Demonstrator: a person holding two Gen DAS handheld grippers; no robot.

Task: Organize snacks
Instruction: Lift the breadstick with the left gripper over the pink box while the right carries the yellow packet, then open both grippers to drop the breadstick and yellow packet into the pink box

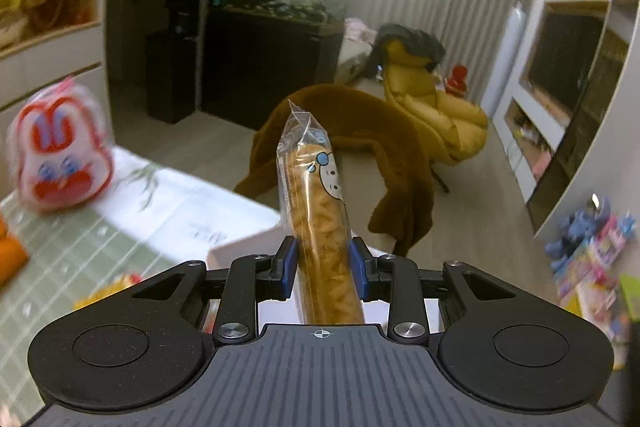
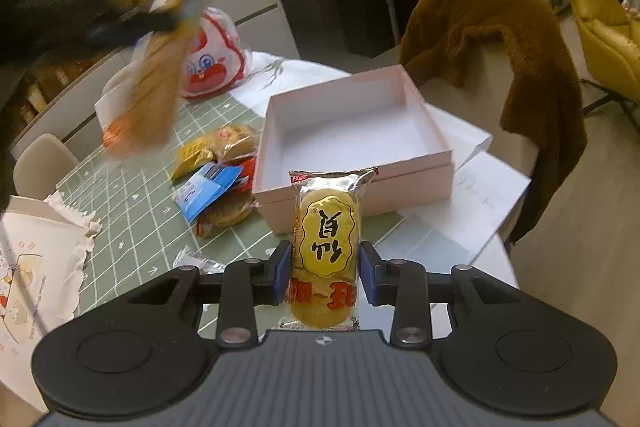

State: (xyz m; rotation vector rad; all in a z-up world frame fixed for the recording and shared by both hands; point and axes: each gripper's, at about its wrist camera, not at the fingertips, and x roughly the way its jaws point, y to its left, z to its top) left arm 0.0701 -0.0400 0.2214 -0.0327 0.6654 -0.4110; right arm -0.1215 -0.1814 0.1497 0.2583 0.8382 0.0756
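— Above the table (image 2: 132,187), what did the left gripper (image 1: 323,259) have?
— Its blue pads (image 1: 290,263) were closed to a narrow gap on a long clear pack (image 1: 316,195) of golden sticks, which stood up between them, well off the table. From the right wrist that same pack (image 2: 160,79) showed as a blur up at the left, held in the blurred dark left gripper (image 2: 132,23), in front of a red-and-white rabbit bag (image 2: 212,63).
— And the right gripper (image 2: 326,273)?
— It was pinched on a yellow cake (image 2: 325,247) in a clear wrapper with black characters; the cake stood upright between its pads (image 2: 284,269), just in front of the box (image 2: 434,143).
— How did the box look?
— Pink and open, with nothing seen inside, on the table beside a white sheet (image 2: 480,199).
— What else lay near it?
— A small heap of snacks (image 2: 216,179) lay left of the box on the green grid mat (image 2: 132,211), touching one another: yellow packs, a blue one, a brown one. A brown fur throw (image 2: 520,51) hung over the chair behind
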